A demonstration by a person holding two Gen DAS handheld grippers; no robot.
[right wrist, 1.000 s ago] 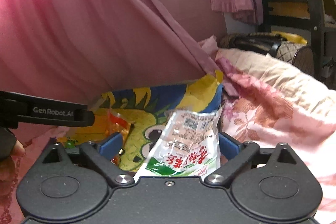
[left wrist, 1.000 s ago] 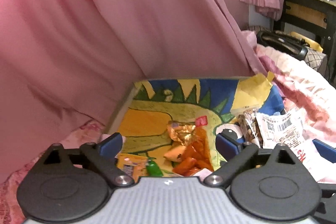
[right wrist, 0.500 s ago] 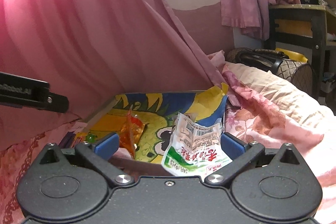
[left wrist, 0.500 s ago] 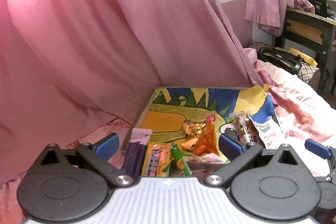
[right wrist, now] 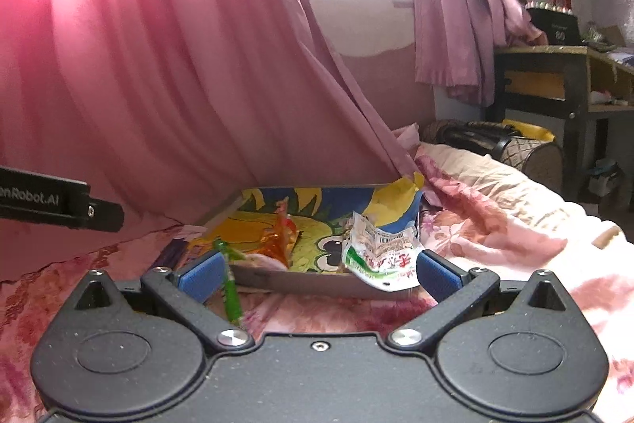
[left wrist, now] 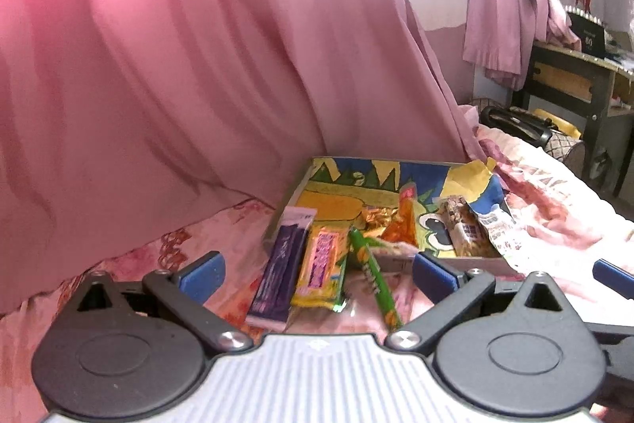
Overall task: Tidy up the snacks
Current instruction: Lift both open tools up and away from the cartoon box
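Note:
A shallow box (left wrist: pixel 400 181) with a dinosaur cartoon lining lies on a pink floral bed. It holds an orange snack bag (left wrist: pixel 402 228), a gold wrapper (left wrist: pixel 374 216) and a white-green nut packet (right wrist: pixel 380 252) that hangs over the near right rim. A purple packet (left wrist: pixel 279 274), a yellow-pink bar (left wrist: pixel 323 268) and a green stick (left wrist: pixel 374 278) lie on the bed in front of the box. My left gripper (left wrist: pixel 317 270) is open and empty above these. My right gripper (right wrist: pixel 319 270) is open and empty, short of the box (right wrist: pixel 317 278).
A pink curtain (left wrist: pixel 198 66) hangs close behind and left of the box. A crumpled pink blanket (right wrist: pixel 495 221) lies to the right. A dark desk (right wrist: pixel 554 86) and a black bag (right wrist: pixel 487 137) stand at the far right.
Both grippers have pulled back and up from the box. The purple, yellow and green snacks on the bed have come into view. The nut packet is left behind on the box rim.

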